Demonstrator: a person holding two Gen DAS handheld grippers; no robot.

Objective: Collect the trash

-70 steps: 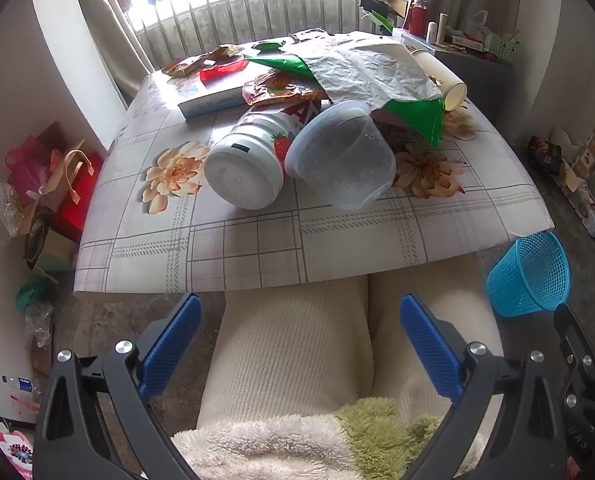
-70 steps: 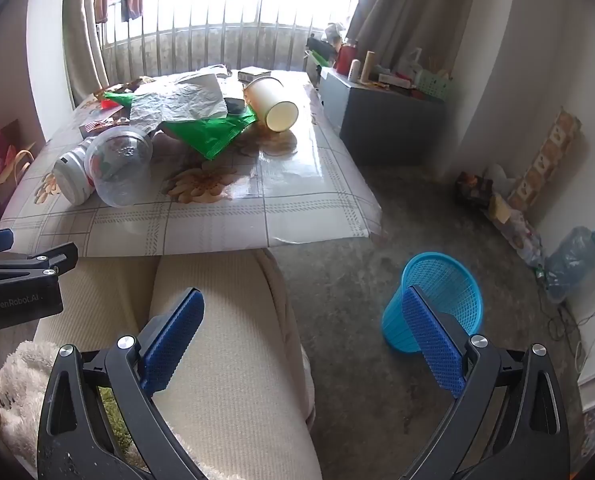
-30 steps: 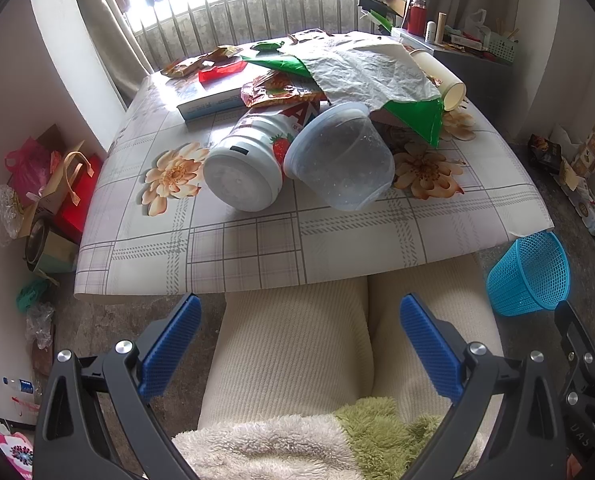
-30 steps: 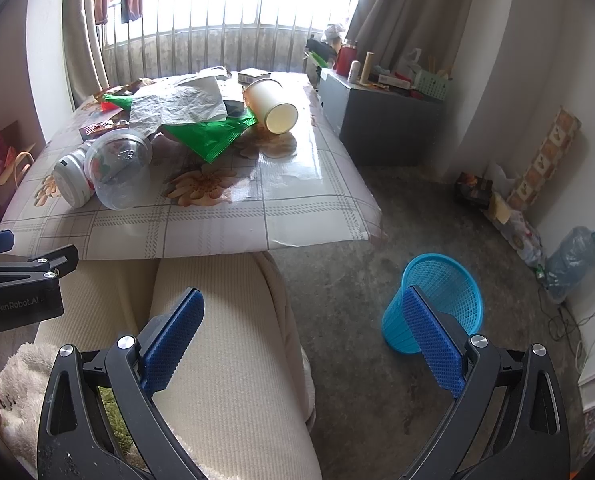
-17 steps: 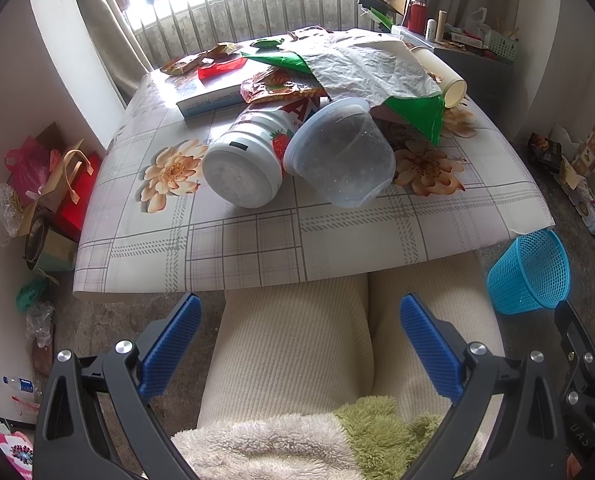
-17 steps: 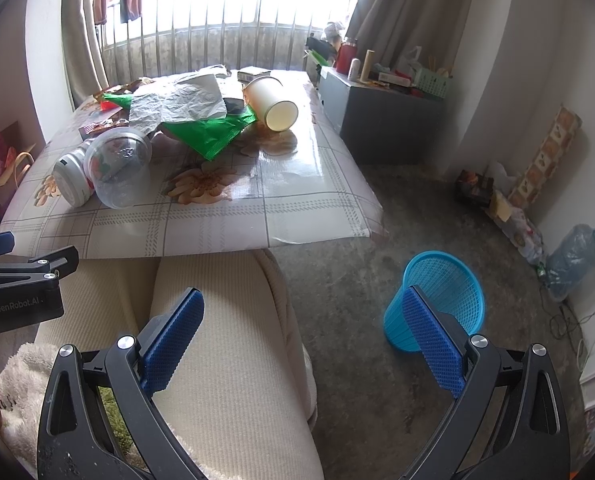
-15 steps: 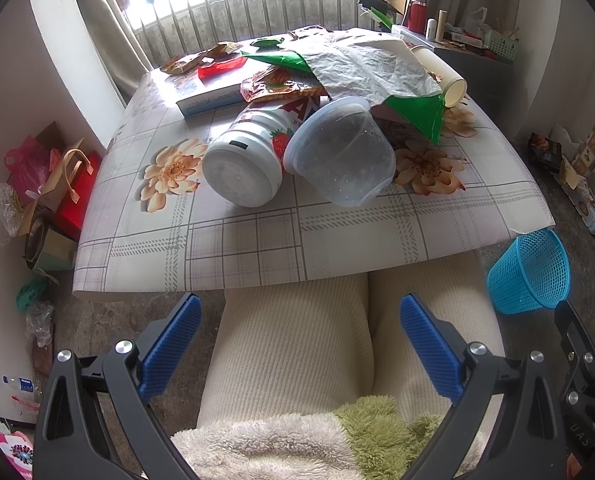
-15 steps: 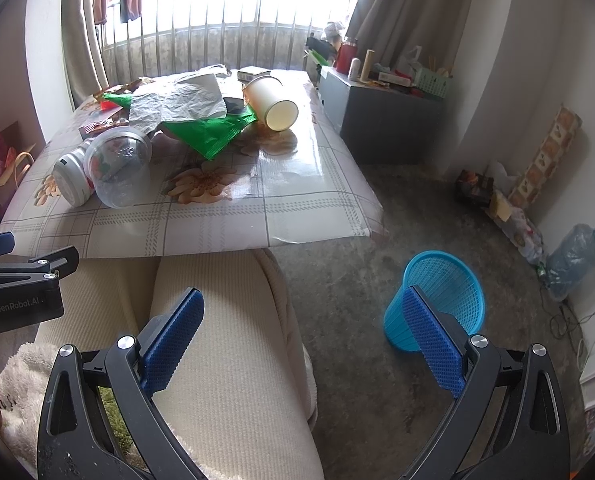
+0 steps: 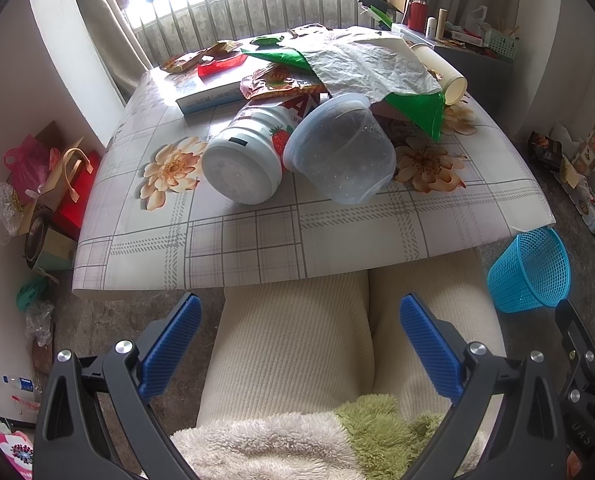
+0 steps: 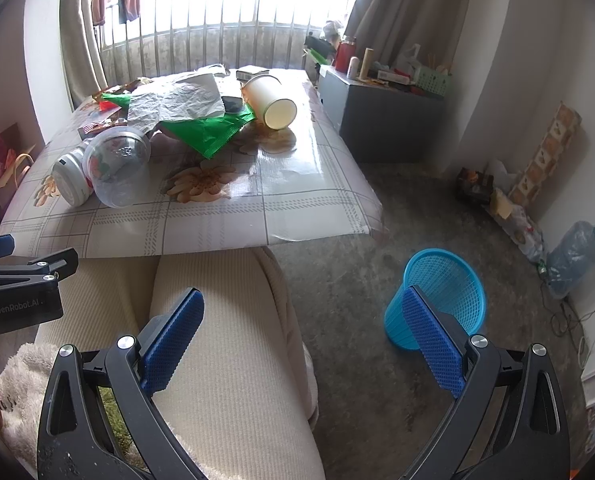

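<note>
Trash lies on the low table (image 9: 257, 240): a clear plastic tub (image 9: 341, 156) on its side, a white strawberry jar (image 9: 245, 160) beside it, green wrappers (image 9: 417, 110), crumpled white paper (image 9: 361, 64), a paper cup (image 9: 441, 72) and snack packets (image 9: 281, 82). The blue mesh basket (image 10: 441, 296) stands on the floor right of the table. My left gripper (image 9: 299, 344) hangs open over the person's lap, short of the table edge. My right gripper (image 10: 303, 332) is open too, between the knee and the basket (image 9: 531, 270). The same tub (image 10: 117, 168) and cup (image 10: 269, 100) show in the right wrist view.
A grey cabinet (image 10: 381, 120) with bottles stands right of the table. Bags and boxes (image 9: 45, 184) crowd the floor on the left. More litter (image 10: 505, 204) and a water jug (image 10: 575, 252) line the right wall. The person's cream trousers (image 9: 297, 344) fill the foreground.
The left view has tilted very slightly, so the table sits a touch higher in frame. Both grippers stay open and nothing on the table has moved.
</note>
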